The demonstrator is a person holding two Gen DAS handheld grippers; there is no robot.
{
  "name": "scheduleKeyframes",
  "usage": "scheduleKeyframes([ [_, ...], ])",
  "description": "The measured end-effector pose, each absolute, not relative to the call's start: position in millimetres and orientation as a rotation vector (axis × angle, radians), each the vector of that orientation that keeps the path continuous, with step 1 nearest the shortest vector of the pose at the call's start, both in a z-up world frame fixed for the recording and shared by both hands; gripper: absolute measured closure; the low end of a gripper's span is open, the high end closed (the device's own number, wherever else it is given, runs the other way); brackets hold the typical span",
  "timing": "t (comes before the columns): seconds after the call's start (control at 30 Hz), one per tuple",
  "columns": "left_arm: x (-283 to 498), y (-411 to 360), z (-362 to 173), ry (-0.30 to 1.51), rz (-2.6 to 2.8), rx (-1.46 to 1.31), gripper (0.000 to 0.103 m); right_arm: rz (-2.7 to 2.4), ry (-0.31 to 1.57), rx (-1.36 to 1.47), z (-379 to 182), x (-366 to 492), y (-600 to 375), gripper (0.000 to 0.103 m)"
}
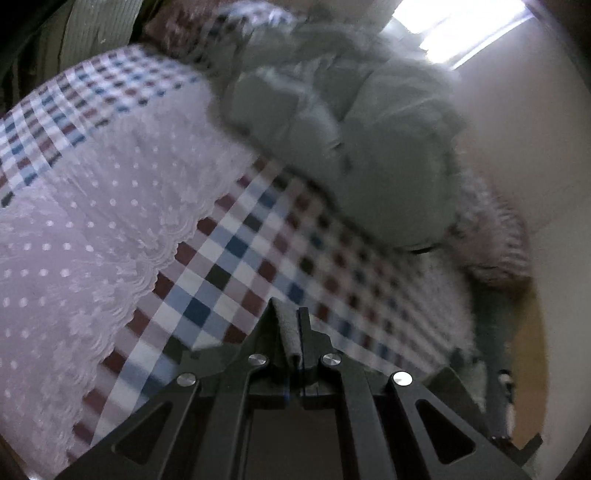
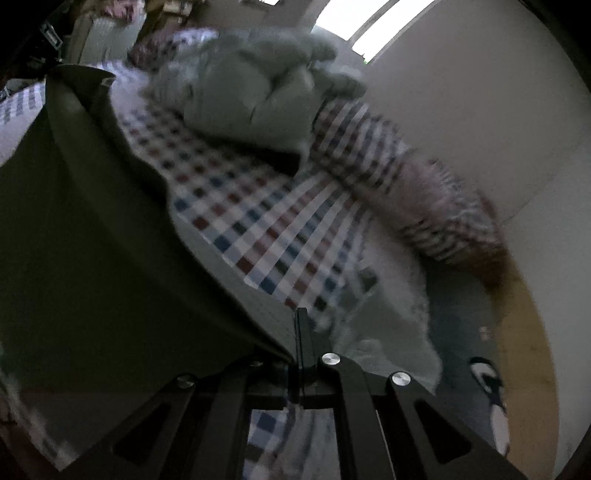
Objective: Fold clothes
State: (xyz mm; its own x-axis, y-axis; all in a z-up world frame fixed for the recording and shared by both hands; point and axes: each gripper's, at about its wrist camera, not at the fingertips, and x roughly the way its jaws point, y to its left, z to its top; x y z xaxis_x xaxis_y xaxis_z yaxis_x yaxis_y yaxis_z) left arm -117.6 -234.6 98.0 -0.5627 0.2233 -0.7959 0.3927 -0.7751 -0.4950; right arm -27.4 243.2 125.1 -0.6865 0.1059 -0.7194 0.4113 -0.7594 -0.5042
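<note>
In the right wrist view a dark green garment hangs spread over the left half of the frame, above the checked bedsheet. My right gripper is shut on its lower edge, and the cloth hides the left finger. In the left wrist view my left gripper is shut on a narrow fold of grey-green cloth that stands up between the fingers. I cannot tell whether this fold belongs to the same garment. A pink dotted cloth with a lace hem lies flat on the checked bedsheet, left of the left gripper.
A bunched grey-green duvet lies at the far side of the bed. Striped pillows rest along the pale wall on the right. Past the bed's right edge I see floor with a rug. A bright window is at the top.
</note>
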Motion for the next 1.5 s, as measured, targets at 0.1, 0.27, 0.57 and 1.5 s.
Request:
scheduleKeyframes([
  [0.1,-151,-226,59,0.938,-2.423,1.487,0.102,-2.474,0.969,1.258,94,-79,247,0.103],
  [0.27,-174,-219,11,0.864,-2.367,1.566,0.101,-2.430,0.838,1.420,52,-117,262,0.103],
  [0.57,-117,-245,43,0.922,-2.632,1.215,0.060,-2.496,0.517,1.624,10,-165,302,0.056],
  [1.5,-5,-137,29,0.404,-2.953,1.377,0.056,-2.558,0.164,1.535,0,-135,217,0.081],
])
